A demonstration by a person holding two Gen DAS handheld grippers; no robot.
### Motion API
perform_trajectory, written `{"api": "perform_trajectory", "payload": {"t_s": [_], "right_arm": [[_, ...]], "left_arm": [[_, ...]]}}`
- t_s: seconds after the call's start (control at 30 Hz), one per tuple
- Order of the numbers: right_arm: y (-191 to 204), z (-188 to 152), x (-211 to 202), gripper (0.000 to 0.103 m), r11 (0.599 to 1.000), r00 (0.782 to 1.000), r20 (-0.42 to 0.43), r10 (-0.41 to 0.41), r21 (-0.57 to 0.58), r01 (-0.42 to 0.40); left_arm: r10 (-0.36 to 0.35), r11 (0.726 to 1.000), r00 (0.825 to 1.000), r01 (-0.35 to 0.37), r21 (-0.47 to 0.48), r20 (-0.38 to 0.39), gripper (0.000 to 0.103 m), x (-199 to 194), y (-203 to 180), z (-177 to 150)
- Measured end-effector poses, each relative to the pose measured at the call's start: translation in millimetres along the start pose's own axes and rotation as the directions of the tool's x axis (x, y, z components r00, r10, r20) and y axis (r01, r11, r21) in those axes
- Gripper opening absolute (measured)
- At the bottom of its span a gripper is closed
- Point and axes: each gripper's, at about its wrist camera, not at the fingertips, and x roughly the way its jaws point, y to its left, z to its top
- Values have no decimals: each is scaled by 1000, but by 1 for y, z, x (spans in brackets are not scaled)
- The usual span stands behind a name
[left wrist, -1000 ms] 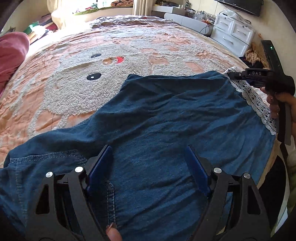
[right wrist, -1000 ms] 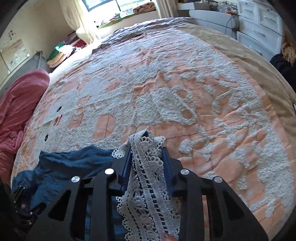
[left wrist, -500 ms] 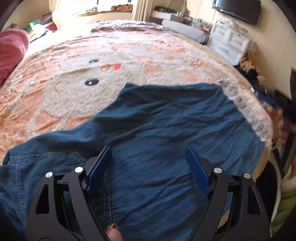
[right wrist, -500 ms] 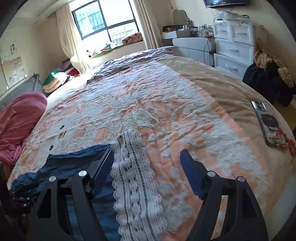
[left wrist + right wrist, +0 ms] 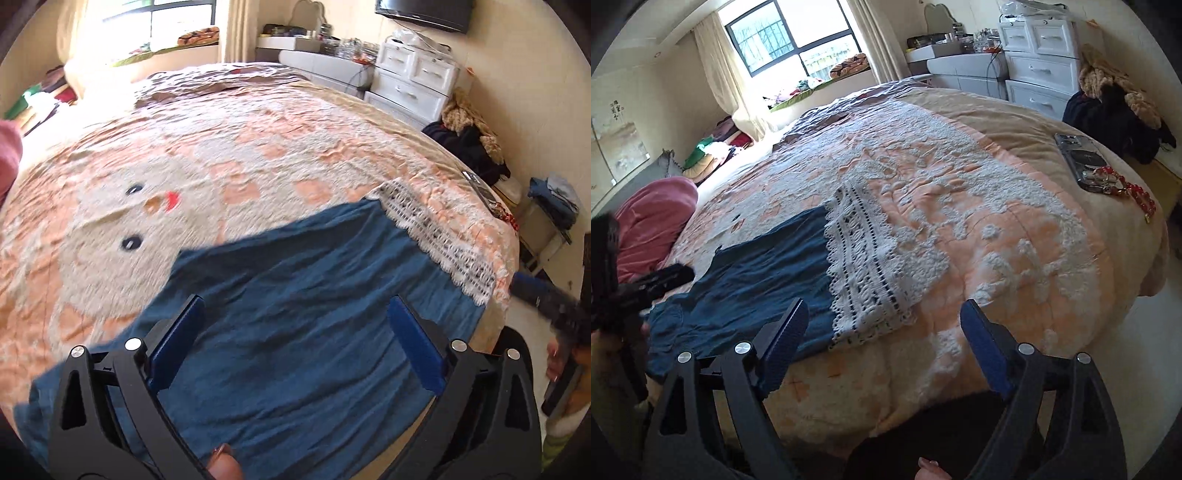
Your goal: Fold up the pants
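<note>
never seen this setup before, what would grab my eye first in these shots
The blue denim pants lie spread flat along the near edge of the bed, their white lace hem at the right end. Under them, the peach bedspread shows a big white cartoon face. Both sets of tongs, left and right, hang open over the pants with nothing held; a phone with red beads lies at the far right.

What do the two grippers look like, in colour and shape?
Both the left gripper and the right gripper have black, triangular cut-out frames with round silver bolts. Their jaws carry flat blue pads. No cables or markings are visible on them.
</note>
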Motion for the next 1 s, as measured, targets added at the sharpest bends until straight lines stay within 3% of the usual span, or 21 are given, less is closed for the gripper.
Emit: {"api": "perform_trajectory", "payload": {"t_s": [0.17, 0.3, 0.33, 0.37, 0.47, 0.6, 0.8, 0.87, 0.9, 0.97, 1.0], "right_arm": [[8, -2, 16, 82, 999, 999, -29, 20, 40, -19], [-2, -6, 29, 66, 994, 998, -59, 20, 107, -14], [-3, -7, 32, 63, 994, 998, -69, 16, 107, -8], [-3, -8, 34, 53, 994, 997, -71, 17, 108, -10], [-3, -8, 34, 43, 995, 999, -48, 25, 99, -20], [-7, -6, 37, 42, 991, 999, -30, 43, 126, -39], [-6, -8, 41, 46, 989, 999, -20, 32, 142, -29], [-4, -8, 41, 46, 990, 1000, -16, 20, 136, -18], [-2, -8, 41, 43, 992, 1000, -12, 12, 128, -11], [0, -7, 41, 36, 993, 1000, 2, 1, 115, -1], [-1, -7, 40, 30, 993, 1000, 10, 5, 116, -7]], "left_arm": [[-30, 997, 999, 33, 72, -42, 93, 42, -20, 50], [-24, 985, 997, 37, 169, -74, 93, 82, -40, 74], [-24, 982, 996, 39, 186, -85, 93, 91, -43, 78], [-28, 979, 995, 46, 199, -94, 93, 101, -47, 83], [-55, 970, 992, 80, 230, -114, 93, 127, -53, 91], [-132, 962, 980, 163, 218, -149, 88, 152, -55, 99], [-242, 935, 945, 288, 206, -222, 70, 180, -62, 98], [-279, 921, 930, 330, 208, -239, 56, 183, -67, 97], [-287, 916, 926, 340, 212, -245, 53, 184, -69, 96], [-309, 905, 913, 369, 214, -266, 36, 187, -75, 96], [-315, 901, 909, 377, 215, -275, 32, 188, -76, 96]]}}
